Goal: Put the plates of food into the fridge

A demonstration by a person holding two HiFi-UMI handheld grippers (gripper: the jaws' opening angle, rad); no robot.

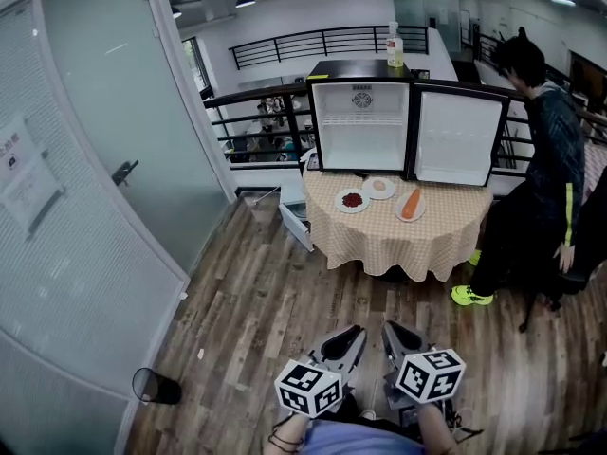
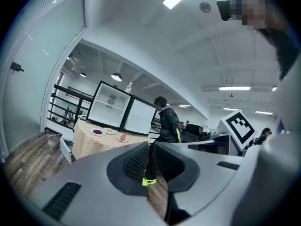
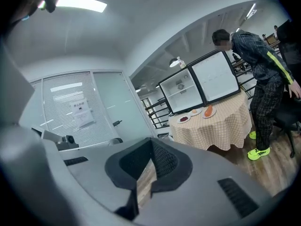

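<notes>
Far across the room a small fridge point(image 1: 363, 121) stands open and empty on a round table point(image 1: 403, 235) with a checked cloth. In front of the fridge lie three plates: one with red food point(image 1: 352, 200), one with a pale bun point(image 1: 379, 188), one with a carrot point(image 1: 411, 205). The same plates show small in the left gripper view, the carrot plate point(image 2: 122, 137) among them, and in the right gripper view point(image 3: 207, 111). My left gripper point(image 1: 350, 340) and right gripper point(image 1: 396, 337) hang close to my body over the wooden floor, both shut with nothing in them.
A person in dark clothes and bright yellow shoes point(image 1: 536, 159) stands right of the table beside the open fridge door point(image 1: 458, 138). A frosted glass wall with a door point(image 1: 104, 159) runs along the left. A black cup-like thing point(image 1: 155, 386) lies on the floor. A railing point(image 1: 256, 121) is behind the table.
</notes>
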